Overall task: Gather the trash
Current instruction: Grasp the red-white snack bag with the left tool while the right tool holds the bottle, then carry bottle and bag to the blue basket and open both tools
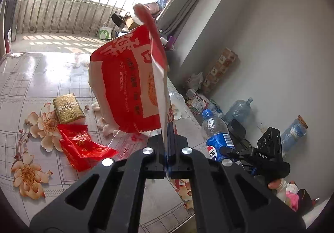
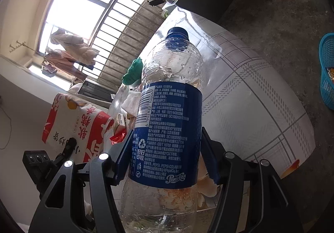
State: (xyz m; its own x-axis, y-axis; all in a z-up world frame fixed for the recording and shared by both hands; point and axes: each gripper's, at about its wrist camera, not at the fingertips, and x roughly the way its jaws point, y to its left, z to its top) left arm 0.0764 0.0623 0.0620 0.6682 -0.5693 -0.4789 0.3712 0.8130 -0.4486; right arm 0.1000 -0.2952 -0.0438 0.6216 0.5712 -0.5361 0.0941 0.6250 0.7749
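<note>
On the far left of the table [image 1: 25, 78], the gold packet [image 1: 67, 108] and the red wrapper [image 1: 83, 147] are still lying loose on the flowered cloth, waiting their turn; moving rightward, I am holding the red-and-white paper bag [image 1: 129, 87] in my left gripper [image 1: 168, 139], whose jaws are pinched fully shut on the bag's thin edge, so the bag is standing up and away from the fingers, its long axis running forward along them and its body hanging to their left; further right, my right gripper [image 2: 165, 155] is clamping the empty Pepsi bottle [image 2: 167, 112] across its blue label, jaws about halfway wide on its girth, the bottle upright with its cap pointing away from me; at the extreme right, down on the floor beyond the table's edge, the blue basket [image 2: 327, 72] is sitting. I am judging that to be the bin; it is lying on my right side, so the bottle hand is nearer and the bag must be crossing over the table.
</note>
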